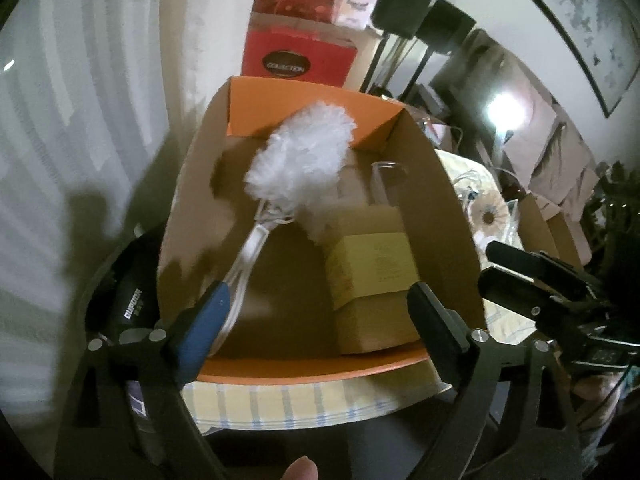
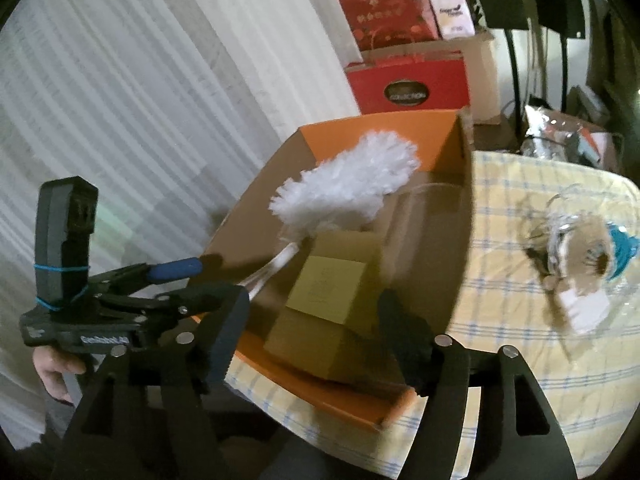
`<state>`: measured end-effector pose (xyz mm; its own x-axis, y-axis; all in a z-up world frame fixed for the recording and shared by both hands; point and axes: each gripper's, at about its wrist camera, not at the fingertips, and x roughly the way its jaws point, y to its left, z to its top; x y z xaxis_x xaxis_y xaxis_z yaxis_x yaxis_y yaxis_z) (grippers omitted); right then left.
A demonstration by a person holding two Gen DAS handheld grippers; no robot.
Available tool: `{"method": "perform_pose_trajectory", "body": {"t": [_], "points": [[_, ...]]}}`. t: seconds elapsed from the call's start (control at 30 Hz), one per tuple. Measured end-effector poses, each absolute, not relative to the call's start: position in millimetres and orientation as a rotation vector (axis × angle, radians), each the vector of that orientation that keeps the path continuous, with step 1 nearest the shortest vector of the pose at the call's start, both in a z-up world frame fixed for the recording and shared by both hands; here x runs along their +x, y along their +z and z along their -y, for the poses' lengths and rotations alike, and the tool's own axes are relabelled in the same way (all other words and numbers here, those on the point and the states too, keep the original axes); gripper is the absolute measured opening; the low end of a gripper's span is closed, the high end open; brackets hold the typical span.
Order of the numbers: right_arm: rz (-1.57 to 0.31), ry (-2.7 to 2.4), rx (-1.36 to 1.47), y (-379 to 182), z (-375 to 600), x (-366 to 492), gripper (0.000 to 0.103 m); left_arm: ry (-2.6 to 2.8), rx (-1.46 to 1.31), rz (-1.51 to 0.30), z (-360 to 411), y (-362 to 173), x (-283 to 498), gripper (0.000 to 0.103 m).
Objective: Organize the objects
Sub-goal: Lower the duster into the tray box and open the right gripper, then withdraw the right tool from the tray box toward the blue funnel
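Observation:
A white fluffy duster (image 1: pixel 300 156) with a clear handle lies inside an open orange cardboard box (image 1: pixel 280 108), its head toward the far wall. The handle end rests beside my left gripper's blue fingertip (image 1: pixel 208 320). My left gripper (image 1: pixel 320 320) is open over the box's near edge. A small tan box with a yellow label (image 1: pixel 372 268) sits in the box at the right. In the right wrist view the duster (image 2: pixel 352 176) and the labelled box (image 2: pixel 328 288) show again. My right gripper (image 2: pixel 316 340) is open at the orange box's (image 2: pixel 360 128) near corner.
The box stands on a yellow checked tablecloth (image 2: pixel 520 264). A clear wrapped item with a blue piece (image 2: pixel 580 244) lies on the cloth to the right. Red gift boxes (image 2: pixel 408 84) stack behind. White curtains (image 2: pixel 140 100) hang at left. A black bag (image 1: pixel 128 300) sits left of the box.

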<state>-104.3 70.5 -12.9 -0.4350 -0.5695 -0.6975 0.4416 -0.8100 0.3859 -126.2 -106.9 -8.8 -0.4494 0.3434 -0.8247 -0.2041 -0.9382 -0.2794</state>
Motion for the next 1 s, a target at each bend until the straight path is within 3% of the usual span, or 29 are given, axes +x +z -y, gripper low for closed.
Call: {"method": "perform_pose_trajectory", "body": {"t": [0.1, 0.3, 0.63, 1.0], "points": [[0.127, -2.307, 1.178, -11.6, -80.9, -100.9, 0.080, 2.424, -1.408, 0.190, 97.6, -6.0, -123.3, 0.094], [0.132, -2.366, 1.201, -12.3, -109.5, -97.3, 0.084, 2.437, -1.376, 0.160, 76.3, -1.8, -116.7, 0.099], [0.093, -2.481, 1.193, -3.8, -147.1, -86.4, 0.100, 2.467, -1.278, 0.086, 31.7, 12.5, -105.0, 0.099], [0.080, -2.563, 1.200, 3.6, -183.0, -80.7, 0.101, 2.438, -1.241, 0.049, -16.8, 19.0, -102.6, 0.102]]}}
